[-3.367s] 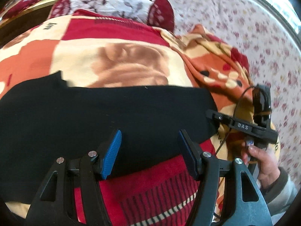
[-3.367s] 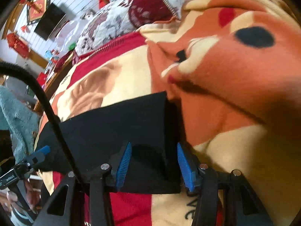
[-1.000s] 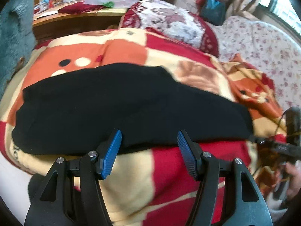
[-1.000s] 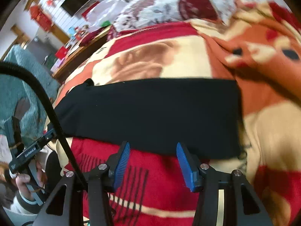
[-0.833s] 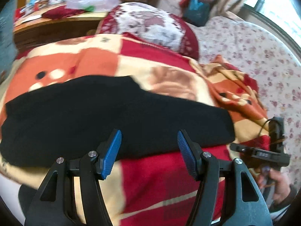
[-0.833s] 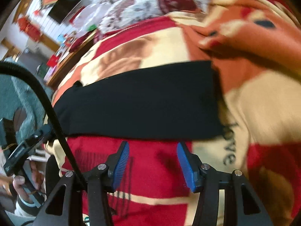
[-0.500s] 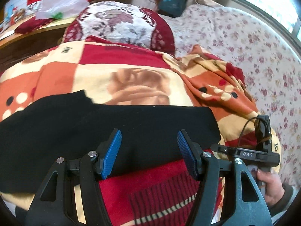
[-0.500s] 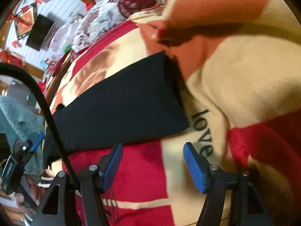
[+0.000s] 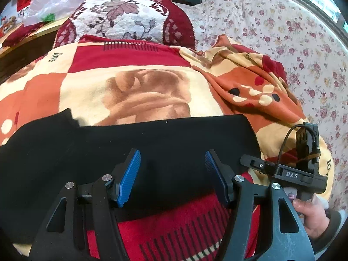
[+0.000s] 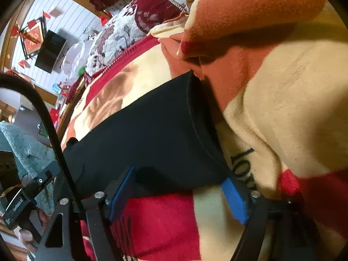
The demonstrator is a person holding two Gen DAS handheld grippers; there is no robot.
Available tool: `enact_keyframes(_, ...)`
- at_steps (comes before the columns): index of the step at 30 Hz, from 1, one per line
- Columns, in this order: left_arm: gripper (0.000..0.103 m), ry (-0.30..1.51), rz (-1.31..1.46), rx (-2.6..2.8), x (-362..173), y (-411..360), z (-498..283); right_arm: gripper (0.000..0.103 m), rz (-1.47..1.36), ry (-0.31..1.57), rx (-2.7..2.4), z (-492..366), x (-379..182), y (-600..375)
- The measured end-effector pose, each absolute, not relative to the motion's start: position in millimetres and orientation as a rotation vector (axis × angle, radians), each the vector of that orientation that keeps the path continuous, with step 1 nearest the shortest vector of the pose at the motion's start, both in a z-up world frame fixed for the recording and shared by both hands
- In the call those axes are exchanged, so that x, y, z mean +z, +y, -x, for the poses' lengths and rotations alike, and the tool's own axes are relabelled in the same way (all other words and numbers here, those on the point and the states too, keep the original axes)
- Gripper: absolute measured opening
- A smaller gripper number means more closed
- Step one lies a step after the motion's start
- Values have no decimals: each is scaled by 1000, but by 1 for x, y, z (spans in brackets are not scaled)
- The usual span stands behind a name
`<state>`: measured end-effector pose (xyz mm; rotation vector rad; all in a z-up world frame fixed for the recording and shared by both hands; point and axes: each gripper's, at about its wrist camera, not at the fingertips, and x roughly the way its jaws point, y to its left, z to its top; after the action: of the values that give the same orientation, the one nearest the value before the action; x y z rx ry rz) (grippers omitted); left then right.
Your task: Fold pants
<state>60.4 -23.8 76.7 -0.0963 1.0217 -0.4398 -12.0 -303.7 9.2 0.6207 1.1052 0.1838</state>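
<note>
Black pants (image 9: 108, 148) lie flat in a long band across a patterned red, cream and orange blanket (image 9: 134, 82). My left gripper (image 9: 173, 174) is open, its blue pads over the near edge of the pants near their right end. The right gripper's body (image 9: 289, 174) shows at that end, held by a hand. In the right wrist view the pants (image 10: 148, 134) end at a hemmed cuff. My right gripper (image 10: 178, 195) is open wide, straddling the cuff's near corner, low at the blanket.
A floral pillow (image 9: 128, 19) lies at the head of the bed. A bunched fold of blanket (image 10: 250, 17) rises just beyond the cuff. A flowered sheet (image 9: 293, 43) covers the right side. A wooden bedside surface (image 9: 26, 34) with a plastic bag stands at the far left.
Both grippers have come in closer and lower. The left one swung right along the pants toward the leg end. The right one dropped to the cuff corner and opened wider.
</note>
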Motion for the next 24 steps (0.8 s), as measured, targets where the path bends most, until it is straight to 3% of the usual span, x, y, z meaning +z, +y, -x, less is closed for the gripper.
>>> enact_keyframes(8,62,1032,54,-503,74,-43,-79,82,-667,1082,198,13,8,-308)
enact_keyframes(9,62,1037,54,-507,73,-45,-81,80,-650,1081,198,13,9,-307)
enact_keyframes(11,62,1058,52,-521,70,-50,-89,66,-615,1078,212,12,12,-302)
enact_keyframes(14,62,1077,44,-574,69,-60,-104,60,-608,1073,225,12,12,-300)
enact_keyframes(24,62,1198,-76,-879,60,-128,-152,60,-690,1049,228,14,4,-308)
